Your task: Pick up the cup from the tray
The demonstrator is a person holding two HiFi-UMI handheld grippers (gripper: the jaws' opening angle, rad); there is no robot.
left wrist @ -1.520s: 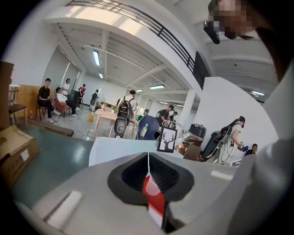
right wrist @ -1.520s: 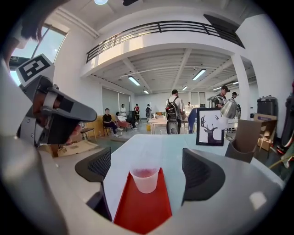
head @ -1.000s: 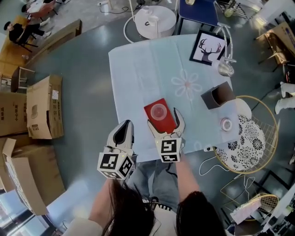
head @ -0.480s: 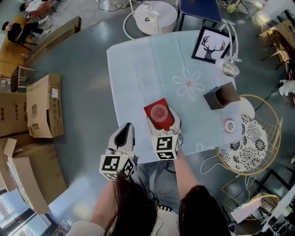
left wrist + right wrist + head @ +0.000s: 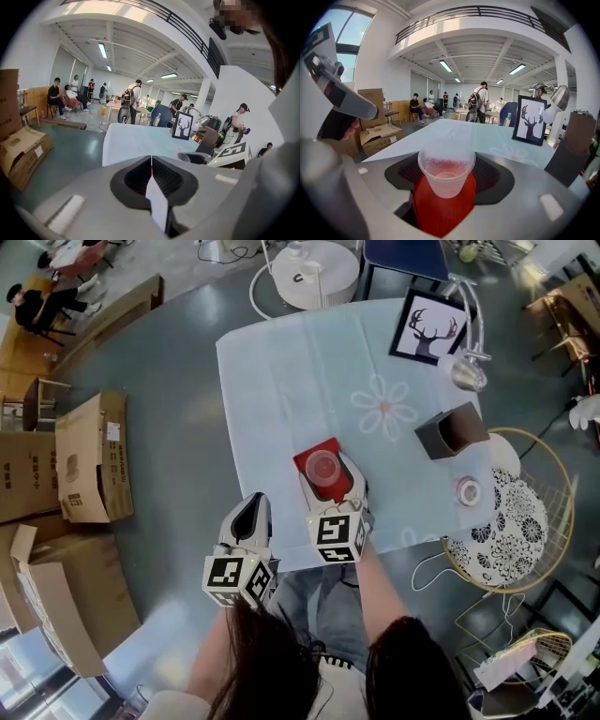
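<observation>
A clear plastic cup (image 5: 322, 468) stands on a small red tray (image 5: 328, 446) near the front edge of the table. My right gripper (image 5: 332, 486) reaches over the tray with a jaw on each side of the cup and is shut on it. In the right gripper view the cup (image 5: 446, 171) fills the gap between the dark pads (image 5: 401, 173), with the red tray (image 5: 440, 208) under it. My left gripper (image 5: 251, 514) hangs off the table's front left corner, shut and empty; its jaws (image 5: 151, 161) meet in a thin line.
The table has a pale blue cloth (image 5: 281, 381). At its right side stand a deer picture (image 5: 429, 329), a desk lamp (image 5: 466, 376), a brown box (image 5: 450, 432) and a tape roll (image 5: 467, 491). A wire chair (image 5: 516, 521) is to the right, cardboard boxes (image 5: 89, 456) to the left.
My right gripper moved forward over the tray and its jaws went from wide open to shut around the cup. The left gripper barely moved.
</observation>
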